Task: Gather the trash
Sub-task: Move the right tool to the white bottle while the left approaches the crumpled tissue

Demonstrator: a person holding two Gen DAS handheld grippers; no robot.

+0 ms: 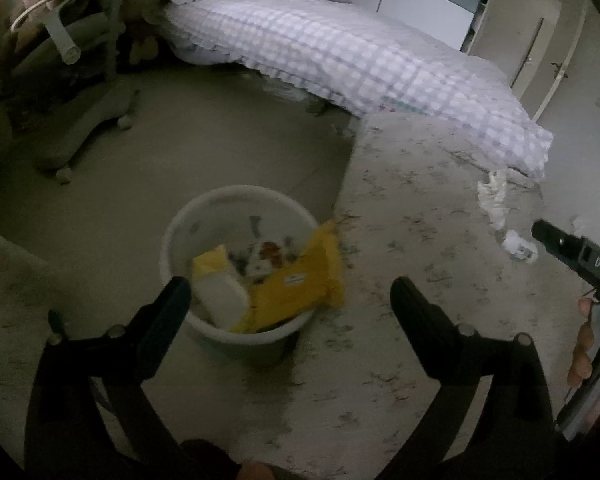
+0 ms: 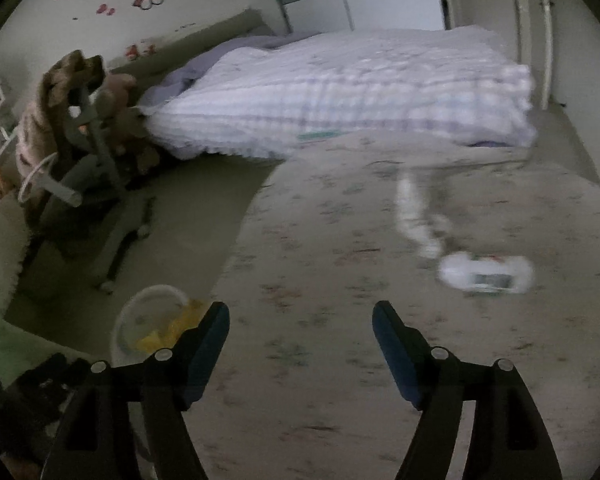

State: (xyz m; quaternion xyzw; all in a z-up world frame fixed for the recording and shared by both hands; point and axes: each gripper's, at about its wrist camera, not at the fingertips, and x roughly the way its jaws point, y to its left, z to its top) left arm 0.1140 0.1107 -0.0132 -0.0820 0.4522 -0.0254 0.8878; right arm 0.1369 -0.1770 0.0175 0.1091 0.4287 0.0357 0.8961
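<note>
A white round bin (image 1: 172, 236) stands on the floor at the rug's edge, filled with a yellow packet (image 1: 300, 280), a white packet (image 1: 222, 300) and other wrappers. My left gripper (image 1: 290, 292) hangs open just above the bin, with nothing between its fingers. My right gripper (image 2: 300, 316) is open and empty over the patterned rug (image 2: 340, 360). A small white packet (image 2: 486, 272) lies on the rug ahead and to its right, beside a twisted white tissue strip (image 2: 412, 216). From the left wrist view the right gripper's tip (image 1: 548, 236) is close to that packet (image 1: 518, 245) and the strip (image 1: 496, 198).
A bed with a checked quilt (image 1: 340, 52) runs along the rug's far side. A grey wheeled chair base (image 1: 88, 128) stands left of the bin, with soft toys (image 2: 60, 92) on it. A closed door (image 1: 536, 48) is at the far right. The bin (image 2: 152, 300) sits left of my right gripper.
</note>
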